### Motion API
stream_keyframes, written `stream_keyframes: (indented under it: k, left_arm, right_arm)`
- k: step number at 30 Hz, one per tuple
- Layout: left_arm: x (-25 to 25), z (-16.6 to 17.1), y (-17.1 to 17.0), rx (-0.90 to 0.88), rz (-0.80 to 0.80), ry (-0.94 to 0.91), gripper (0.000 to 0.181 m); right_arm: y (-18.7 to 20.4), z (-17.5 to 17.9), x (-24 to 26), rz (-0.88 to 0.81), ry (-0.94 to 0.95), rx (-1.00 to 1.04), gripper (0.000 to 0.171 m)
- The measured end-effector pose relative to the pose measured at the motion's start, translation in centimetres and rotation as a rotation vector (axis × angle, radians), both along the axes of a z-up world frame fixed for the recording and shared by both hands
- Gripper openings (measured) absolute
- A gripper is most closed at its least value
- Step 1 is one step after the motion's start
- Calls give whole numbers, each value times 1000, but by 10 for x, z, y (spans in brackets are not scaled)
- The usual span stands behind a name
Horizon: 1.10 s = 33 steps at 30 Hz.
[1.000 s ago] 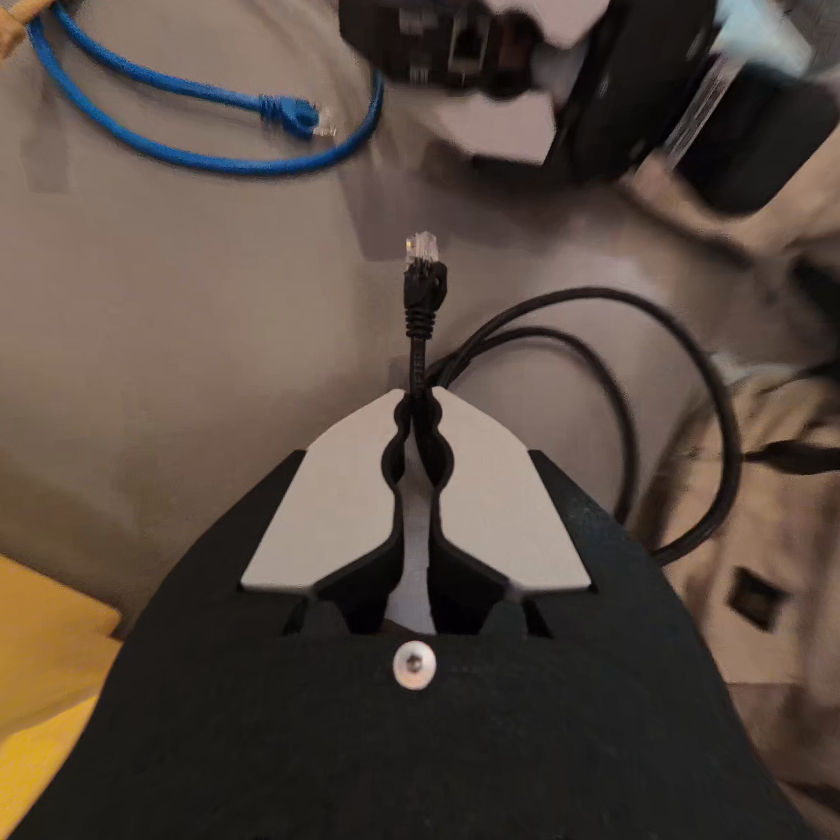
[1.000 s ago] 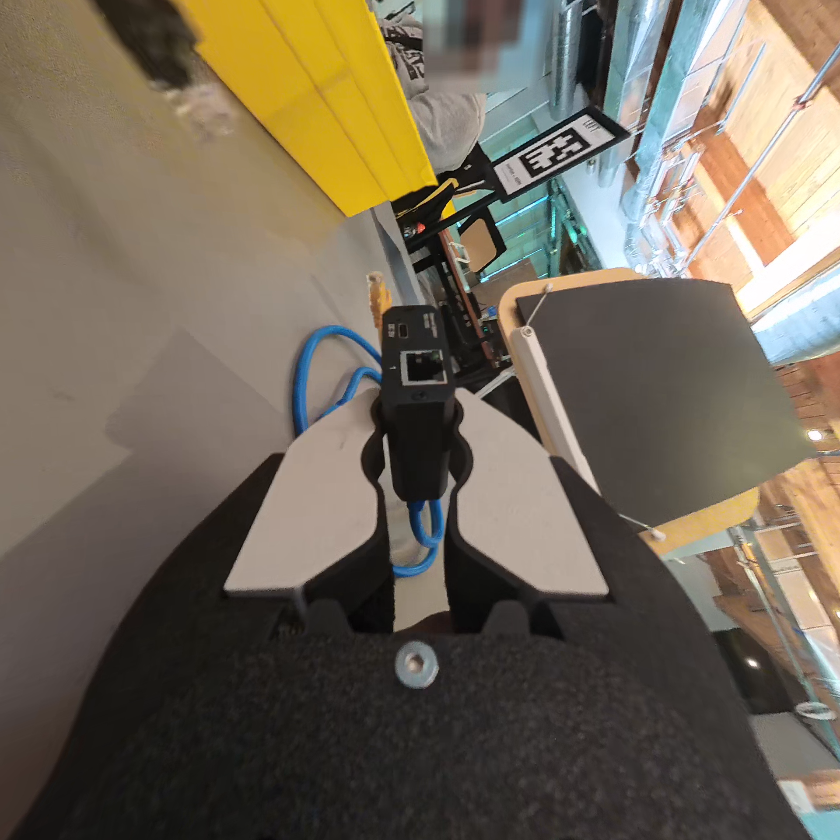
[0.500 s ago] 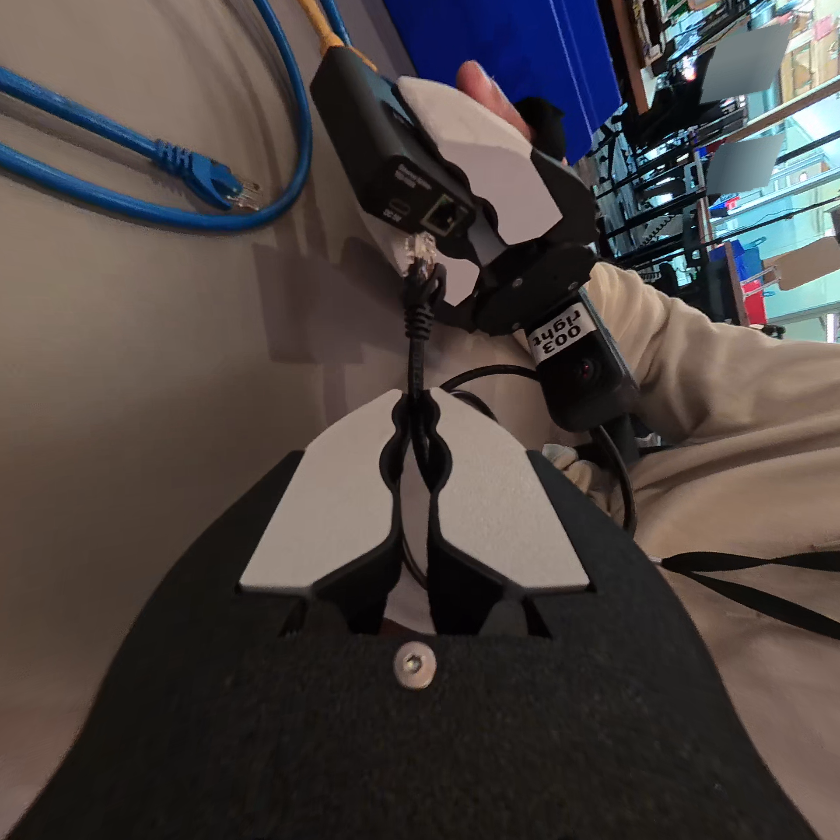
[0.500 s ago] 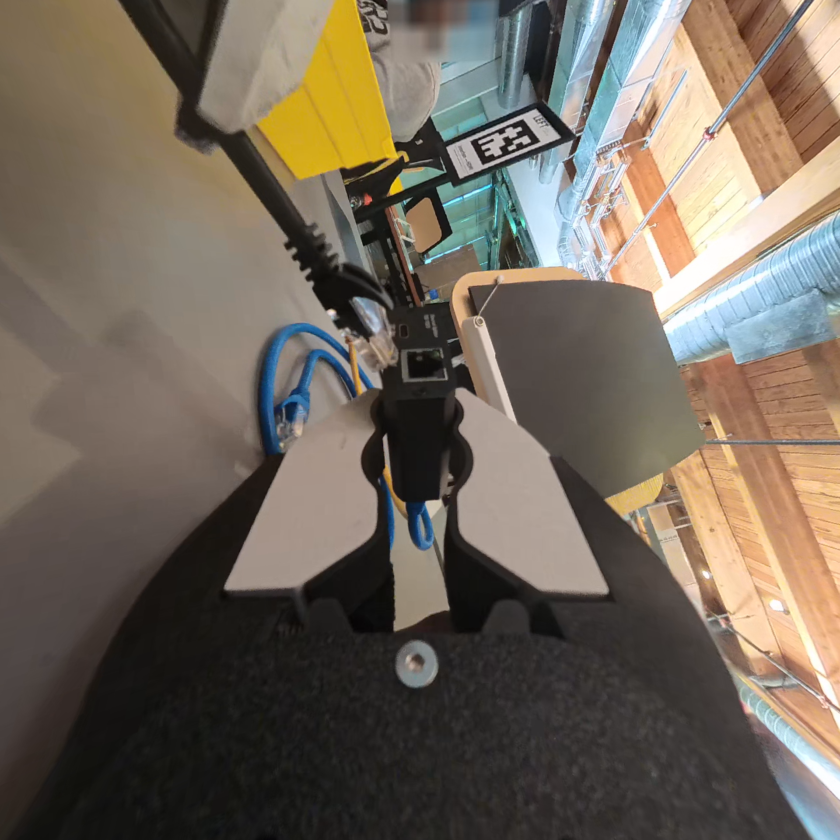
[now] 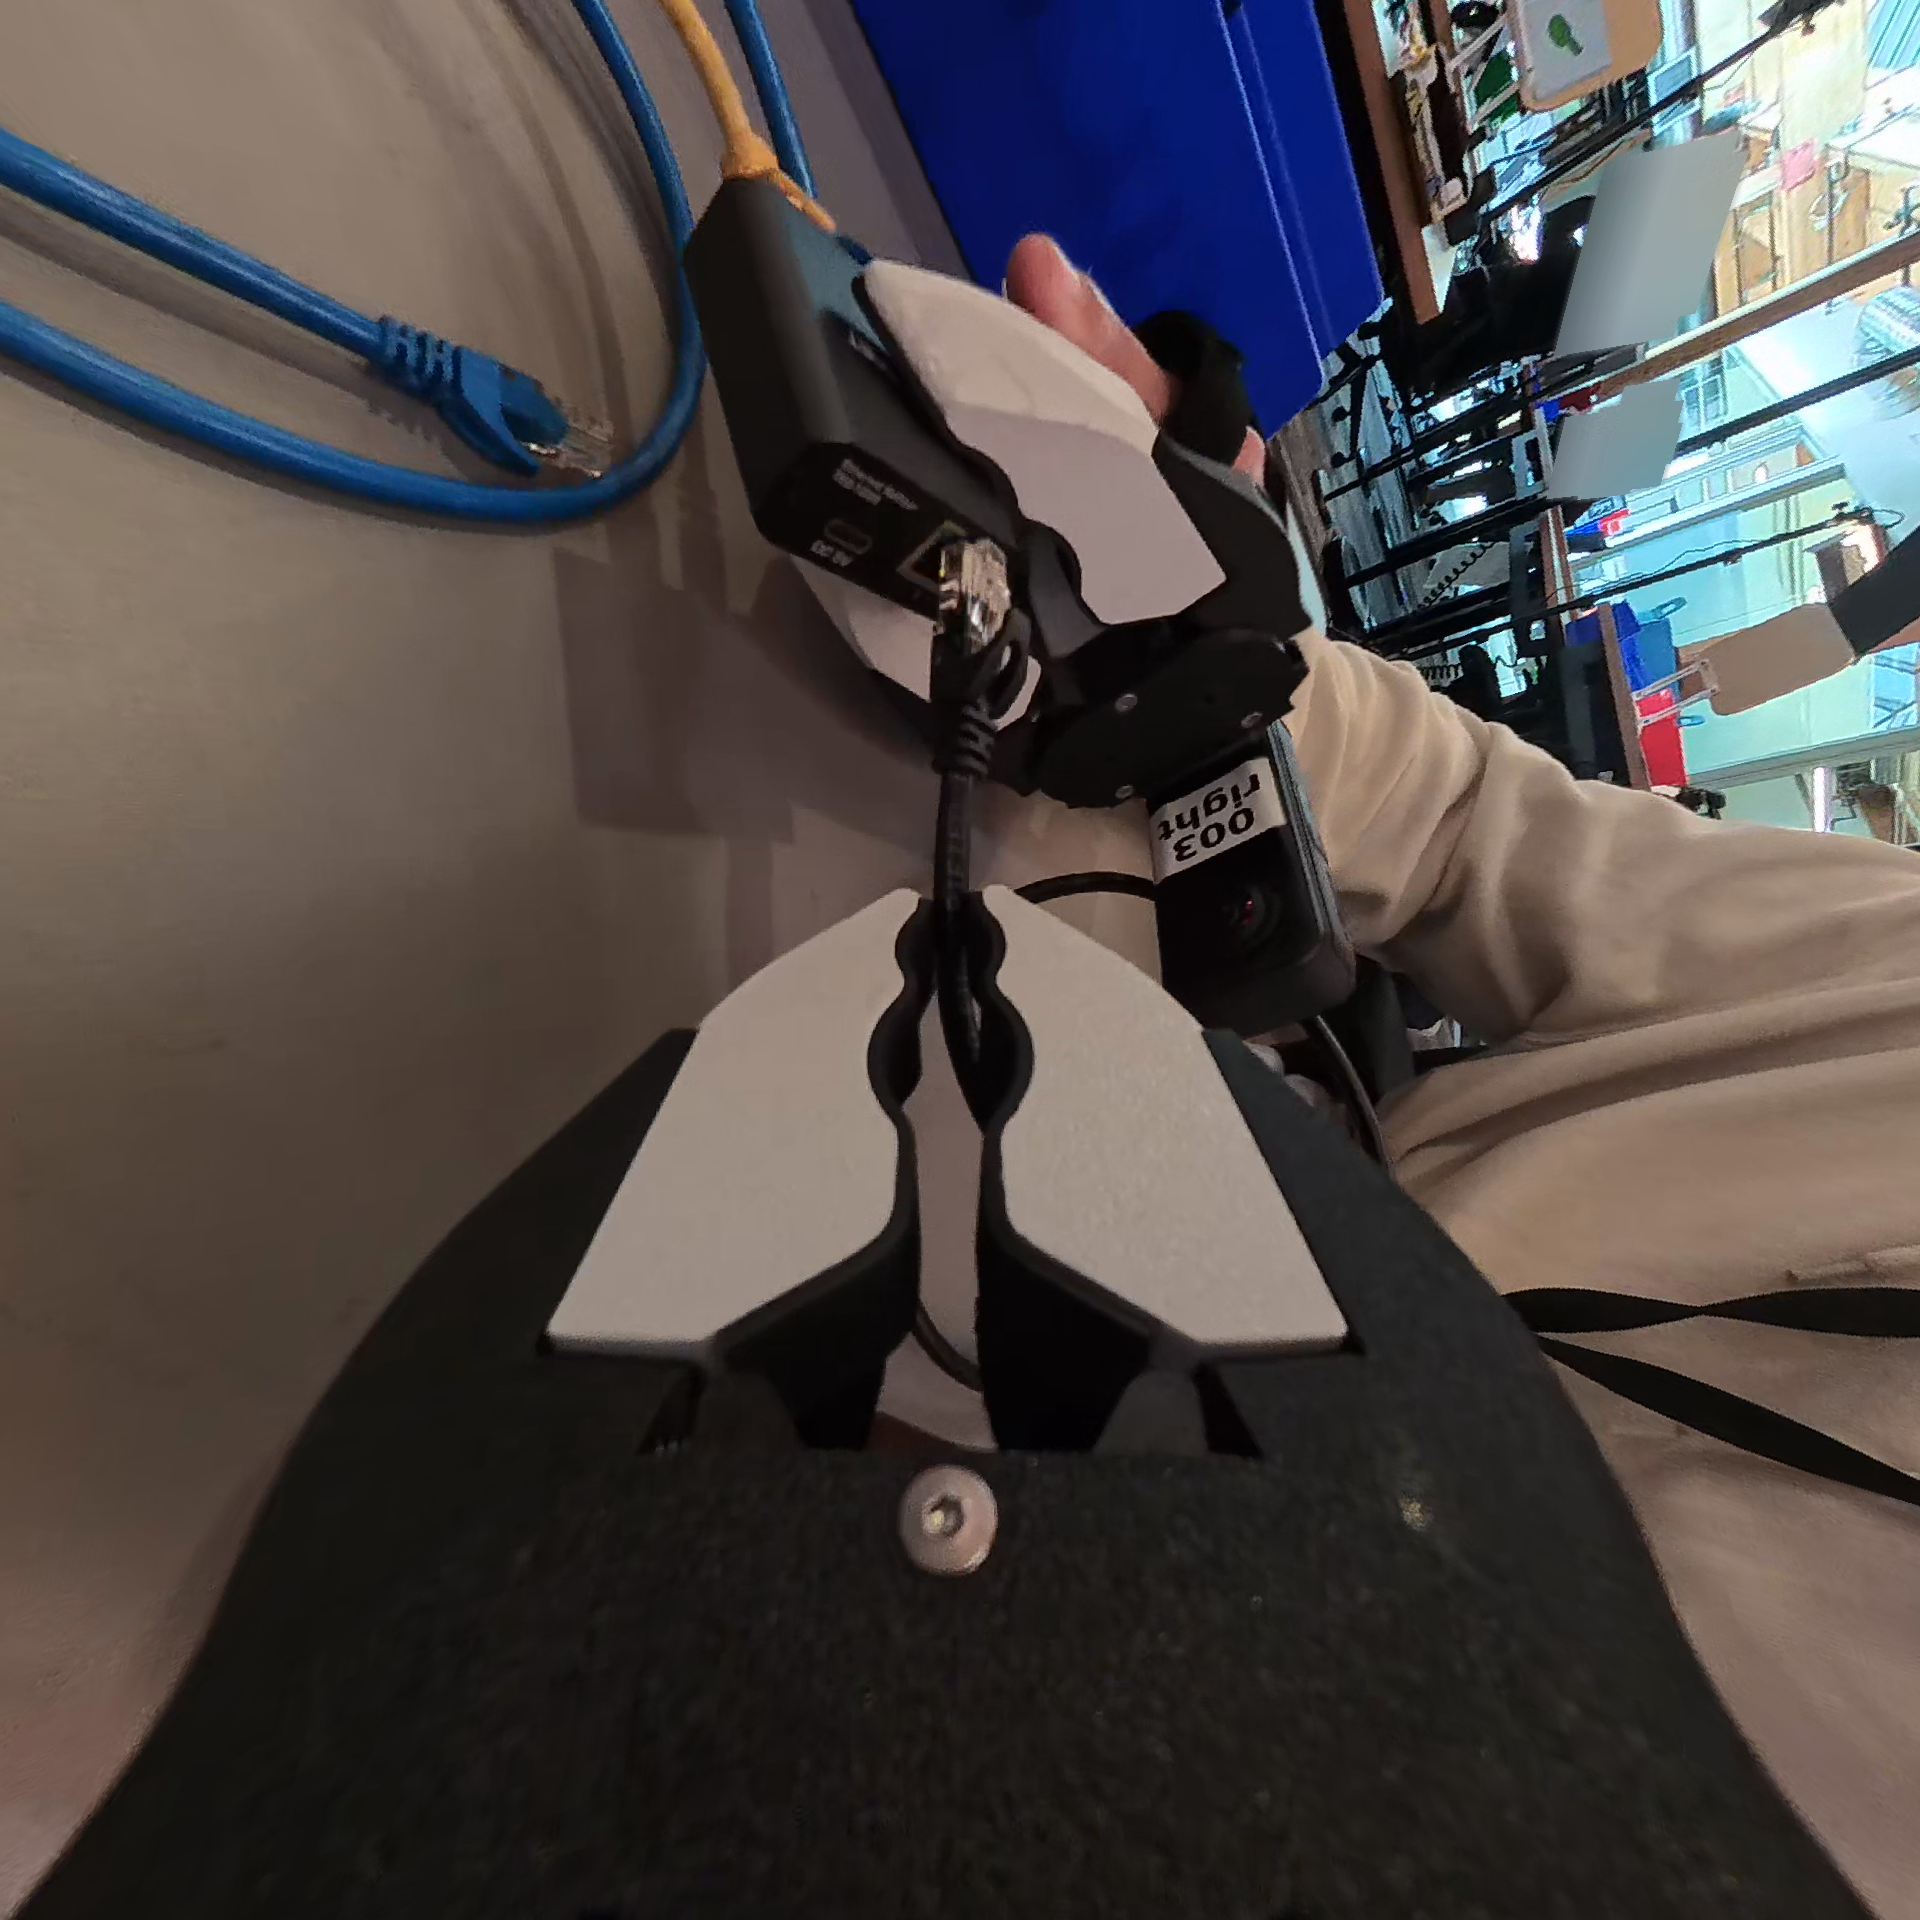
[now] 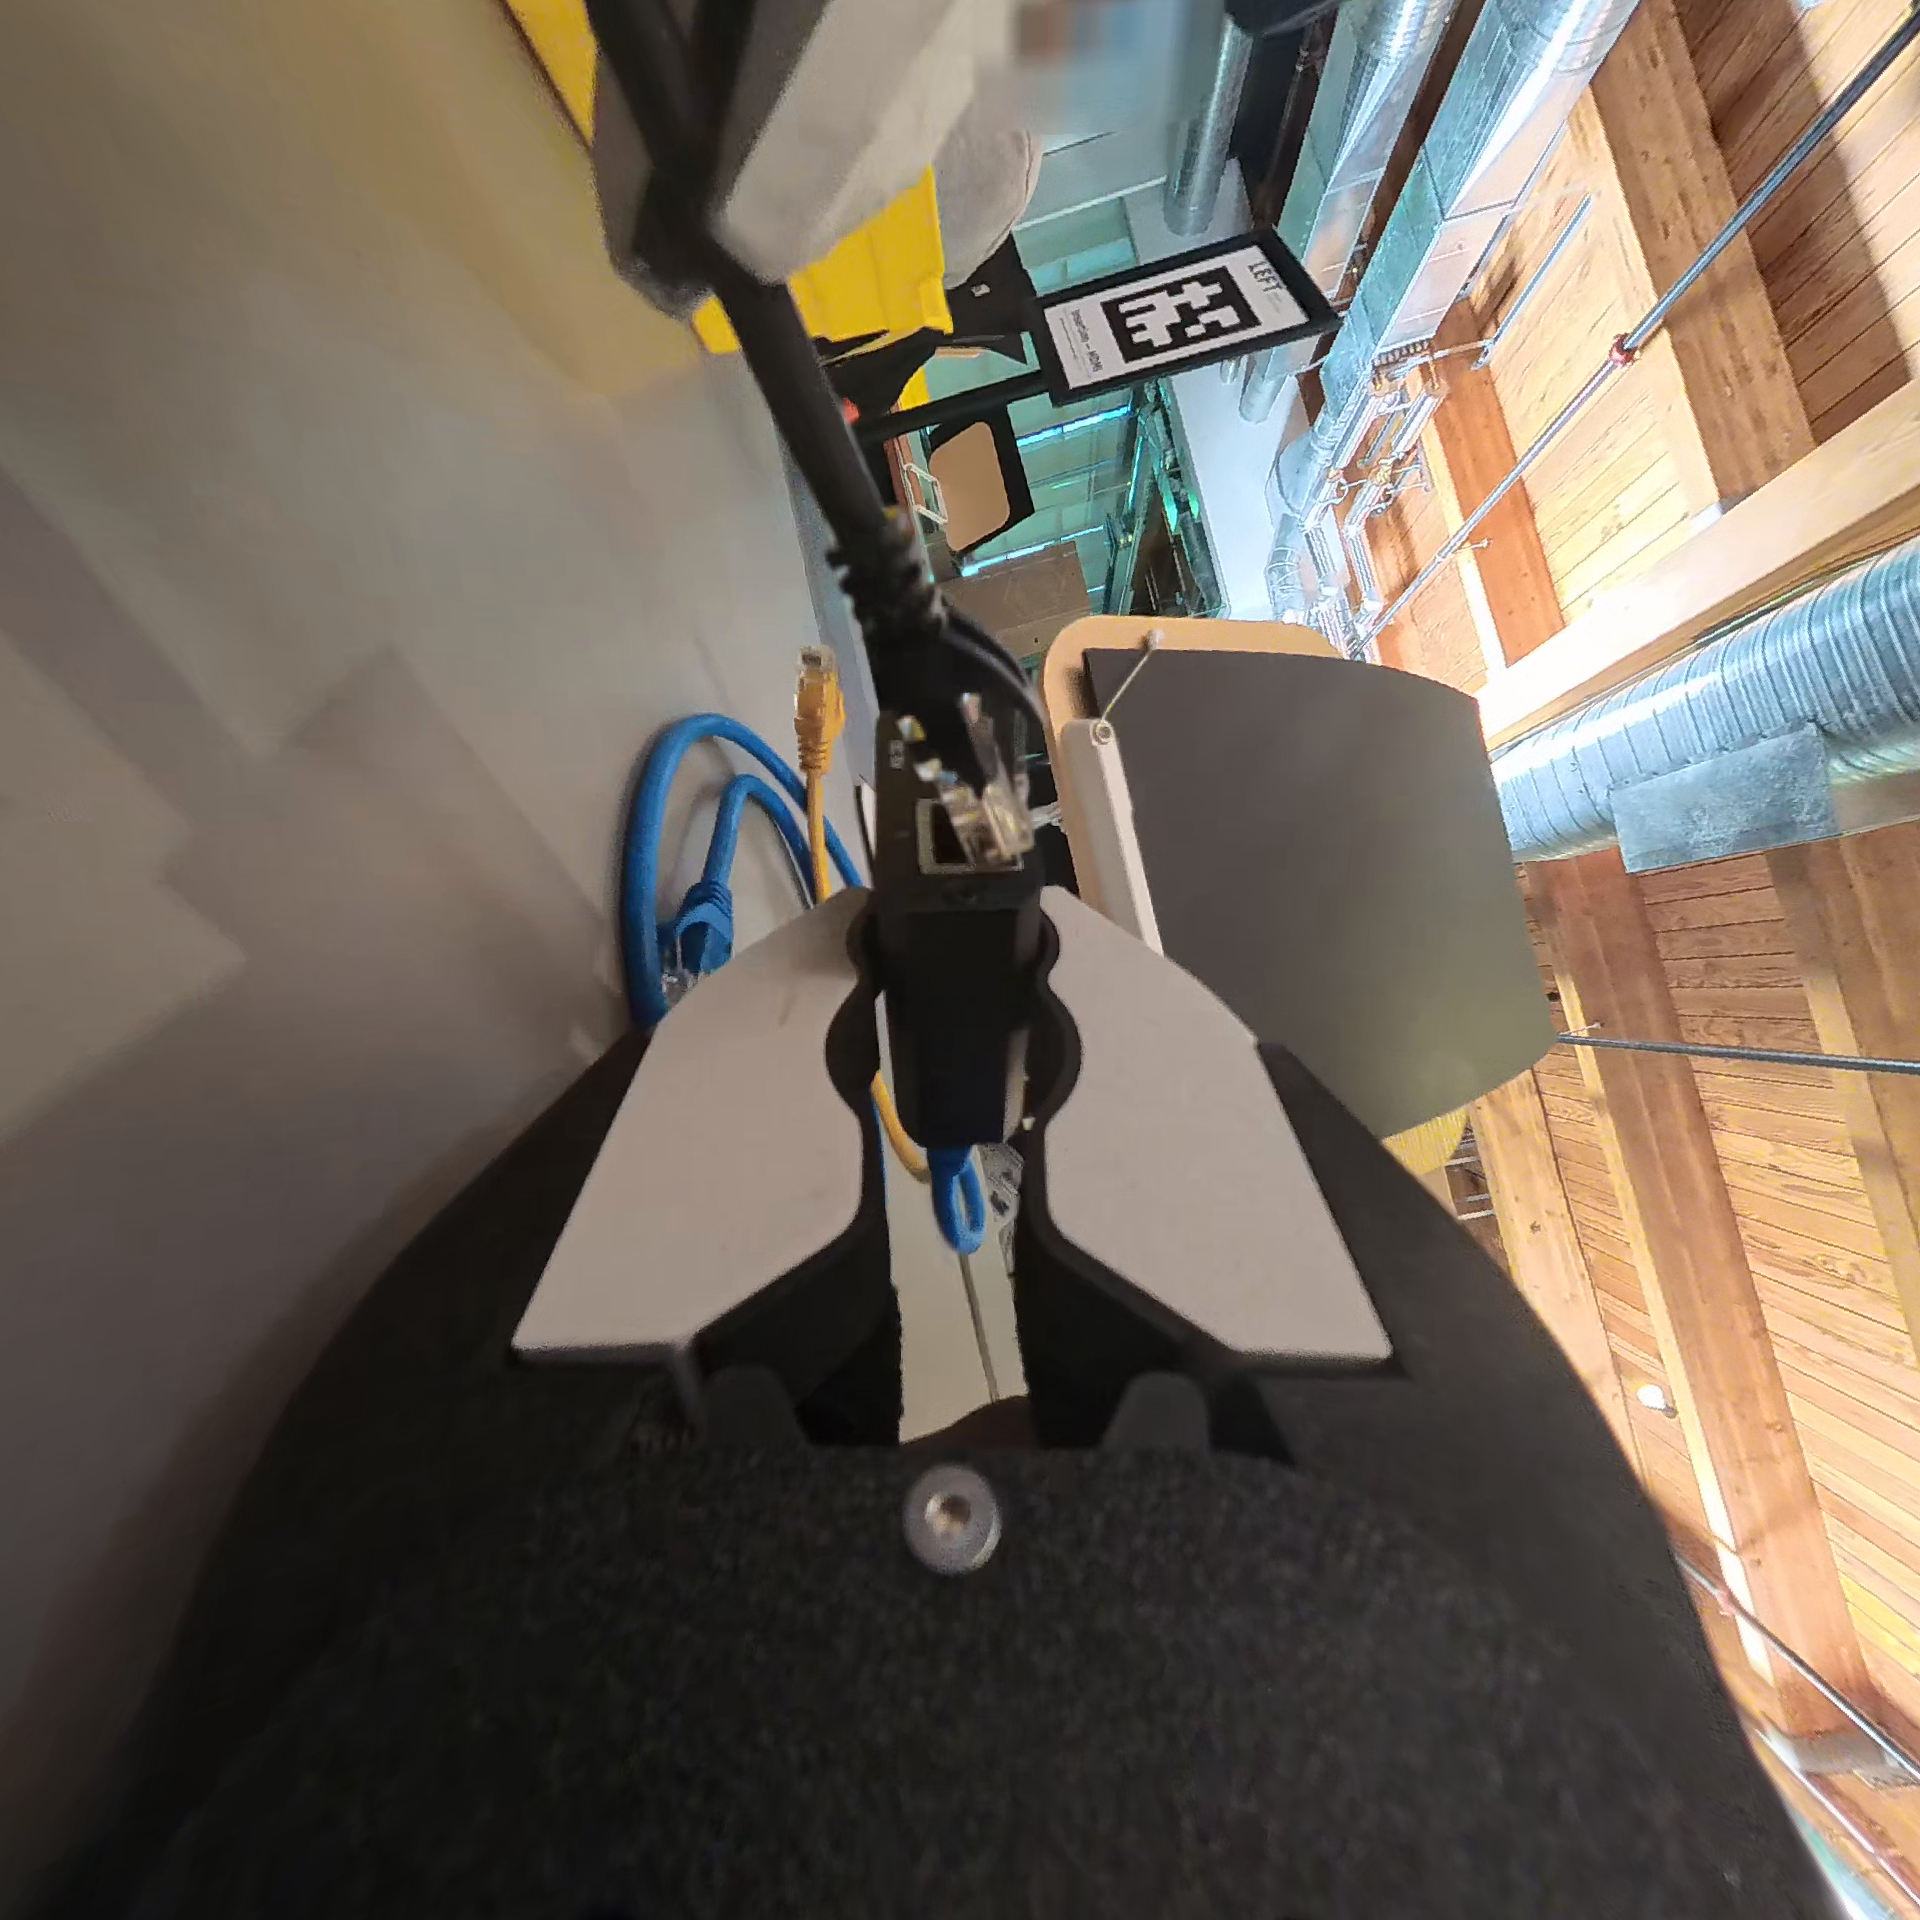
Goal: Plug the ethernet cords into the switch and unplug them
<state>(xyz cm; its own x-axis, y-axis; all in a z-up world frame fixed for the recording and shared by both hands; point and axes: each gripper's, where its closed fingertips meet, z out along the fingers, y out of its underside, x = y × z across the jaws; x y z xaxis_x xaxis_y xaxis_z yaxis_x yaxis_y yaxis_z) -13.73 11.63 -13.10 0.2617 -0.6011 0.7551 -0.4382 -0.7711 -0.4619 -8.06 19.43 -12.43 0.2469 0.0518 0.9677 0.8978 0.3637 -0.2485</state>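
Probably a workshop: exposed ducts, storage racks.

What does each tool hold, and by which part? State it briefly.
The left tool grips the black ethernet cord on its cable just behind the plug's strain relief. The right tool clamps the black switch across its body, port end forward.

Left gripper blurred and cut off by top edge in right wrist view. Black cord tail hidden under jaws. Clear plug covers switch port; seating unclear. Blue cord runs off frame.
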Motion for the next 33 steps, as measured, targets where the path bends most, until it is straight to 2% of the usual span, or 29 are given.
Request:
stream_keyframes:
  k: [17, 20, 28, 30, 33]
  left_arm:
    - [2, -3, 3, -42, 54, -23, 5]
    - [6, -3, 4, 107, 54, 4, 5]
    - [13, -7, 13, 813, 21, 218, 6]
    - [15, -6, 15, 903, 28, 237, 6]
    - [20, -5, 16, 930, 61, 217, 6]
  right_arm:
    - [1, -6, 0, -22, -75, 23, 24]
    - [2, -10, 0, -36, -66, -10, 23]
    - [6, -11, 6, -44, -18, -58, 24]
    - [6, -11, 6, -42, -13, -61, 24]
    - [5, -11, 5, -37, -12, -64, 24]
